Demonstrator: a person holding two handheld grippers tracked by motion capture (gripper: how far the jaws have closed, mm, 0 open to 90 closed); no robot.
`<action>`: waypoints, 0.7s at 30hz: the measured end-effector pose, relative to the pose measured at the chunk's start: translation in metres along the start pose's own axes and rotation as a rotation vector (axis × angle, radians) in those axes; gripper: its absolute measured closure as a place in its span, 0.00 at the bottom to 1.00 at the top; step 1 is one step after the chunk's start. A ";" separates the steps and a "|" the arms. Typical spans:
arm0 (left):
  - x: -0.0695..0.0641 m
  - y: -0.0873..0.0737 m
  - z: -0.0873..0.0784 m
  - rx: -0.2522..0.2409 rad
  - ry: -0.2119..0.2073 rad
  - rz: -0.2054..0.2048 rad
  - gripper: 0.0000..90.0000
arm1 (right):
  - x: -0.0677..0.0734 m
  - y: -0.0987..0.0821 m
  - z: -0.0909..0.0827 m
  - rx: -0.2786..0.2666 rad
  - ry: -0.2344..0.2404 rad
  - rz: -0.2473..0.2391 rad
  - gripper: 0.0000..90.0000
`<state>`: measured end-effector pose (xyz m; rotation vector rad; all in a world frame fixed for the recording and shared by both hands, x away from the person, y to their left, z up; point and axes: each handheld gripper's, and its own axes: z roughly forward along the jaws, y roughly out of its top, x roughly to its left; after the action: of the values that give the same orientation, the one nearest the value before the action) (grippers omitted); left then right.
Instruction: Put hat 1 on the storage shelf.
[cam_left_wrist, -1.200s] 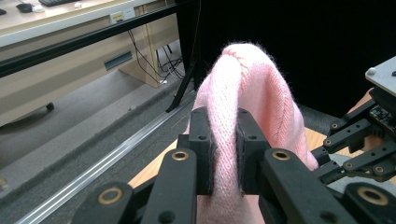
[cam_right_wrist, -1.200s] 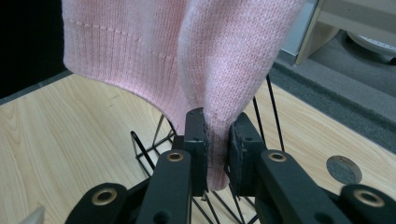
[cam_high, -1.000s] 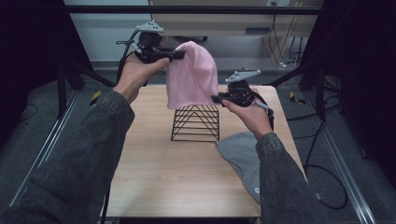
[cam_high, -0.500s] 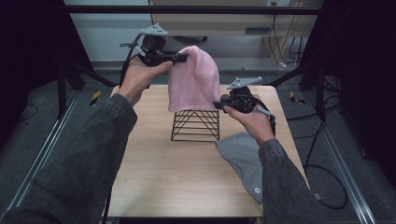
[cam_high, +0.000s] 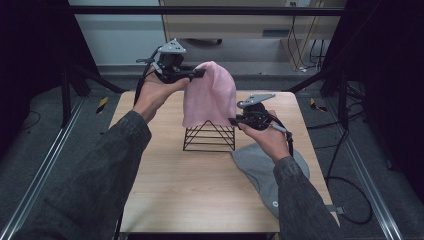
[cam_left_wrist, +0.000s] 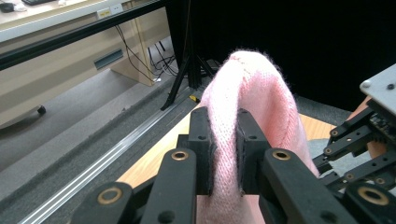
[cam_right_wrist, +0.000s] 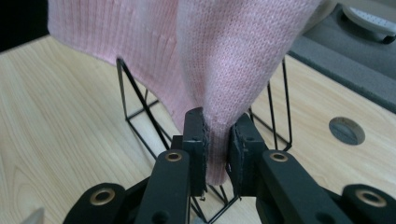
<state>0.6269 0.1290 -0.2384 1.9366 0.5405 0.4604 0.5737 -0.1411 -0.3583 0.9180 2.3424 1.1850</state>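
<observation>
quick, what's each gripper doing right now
Left gripper: closed on the pink hat.
Right gripper: closed on the hat's lower edge, over the wire rack.

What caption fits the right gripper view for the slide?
Right gripper pinches the pink knit hat's edge above the black wire rack on the wooden table.

Overall light: dim room, dark black edges in the high view.
Brightest area: the wooden counter (cam_high: 200, 190), evenly lit from above.
Shadows: soft, faint.
Glare: none.
Focus: near jaws in both gripper views slightly soft; pink knit crisp.
Blur: none evident.
</observation>
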 end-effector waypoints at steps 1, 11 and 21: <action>-0.002 -0.006 0.002 0.010 0.000 0.002 0.88 | 0.001 -0.002 0.002 0.005 0.001 0.000 0.88; -0.017 -0.036 0.007 0.015 0.009 -0.031 0.90 | 0.005 -0.022 0.018 0.059 0.001 0.008 0.86; -0.027 -0.051 0.007 0.045 -0.003 -0.046 0.90 | 0.008 -0.027 0.022 0.082 0.006 0.023 0.78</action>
<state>0.6005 0.1276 -0.2902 1.9632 0.5965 0.4193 0.5704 -0.1344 -0.3934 0.9721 2.4067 1.1090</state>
